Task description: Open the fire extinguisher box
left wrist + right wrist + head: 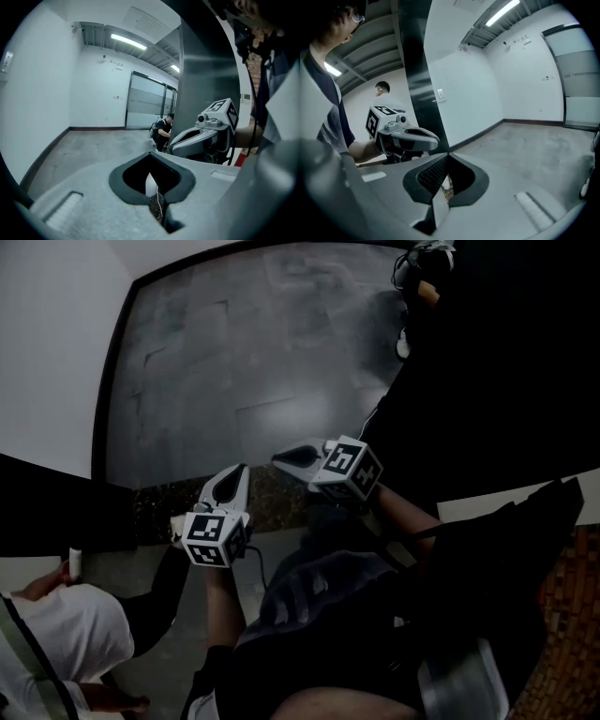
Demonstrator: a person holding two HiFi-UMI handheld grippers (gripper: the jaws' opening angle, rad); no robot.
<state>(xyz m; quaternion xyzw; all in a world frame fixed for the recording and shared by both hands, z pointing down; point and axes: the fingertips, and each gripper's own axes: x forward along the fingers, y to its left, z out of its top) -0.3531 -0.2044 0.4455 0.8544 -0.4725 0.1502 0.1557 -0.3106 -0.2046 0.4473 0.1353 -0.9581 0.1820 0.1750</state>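
None of the three views shows the fire extinguisher box for certain. Only a small red patch [239, 158] is noted at the right of the left gripper view, behind the right gripper [172, 146]; what it is cannot be told.

Grippers:
- The left gripper [240, 471] is held out in front of the body, over the floor [281, 352], with its marker cube [208, 538] turned to the head camera. In its own view the jaws are seen pressed together, with nothing caught between them.
- The right gripper is held just beside the left, apart from it, with its tips pointed to the left of the head view. Its jaws are likewise seen closed on nothing in its own view.
- Each gripper is caught in the other's camera, cube uppermost.

Surroundings:
- A dark column [206, 70] is seen close behind the right gripper.
- A white wall [47, 334] with a dark baseboard [105, 381] is seen along the grey floor.
- Glazed partitions [145, 103] are noted at the far end of the room, under strip lights [129, 42].
- A crouching person [161, 130] is seen by the column's foot.
- A person in white [56, 634] is seen at the lower left of the head view.
- Brickwork [572, 634] is seen at its lower right.
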